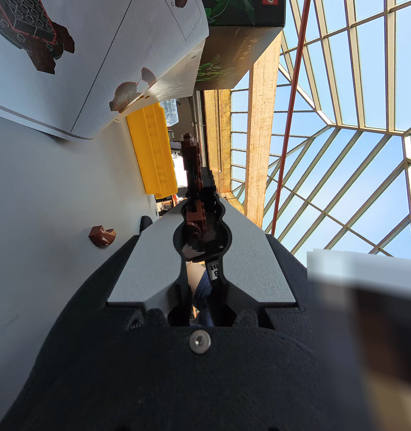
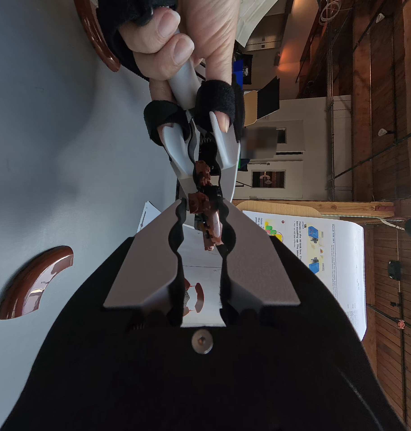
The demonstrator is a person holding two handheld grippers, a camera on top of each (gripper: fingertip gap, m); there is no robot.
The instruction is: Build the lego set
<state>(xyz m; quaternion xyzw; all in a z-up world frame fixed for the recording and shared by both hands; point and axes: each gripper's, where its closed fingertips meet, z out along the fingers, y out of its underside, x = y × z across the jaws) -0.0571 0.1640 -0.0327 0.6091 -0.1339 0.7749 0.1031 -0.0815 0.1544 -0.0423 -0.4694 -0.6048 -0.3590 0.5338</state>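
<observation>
A small brown and black lego assembly is held above the white table. My left gripper is shut on it, and the assembly sticks out past the fingertips. In the right wrist view the left gripper, worked by a hand, reaches in from the far side. My right gripper faces it, jaws narrowed around the near end of the assembly. A smooth brown sloped part lies against its right pad.
The open instruction booklet lies on the table beside a yellow bin and the dark lego box. A small brown curved piece and two brown arch pieces lie loose. A printed sheet is at the right. Both grippers' tips are close together, under 4 cm apart.
</observation>
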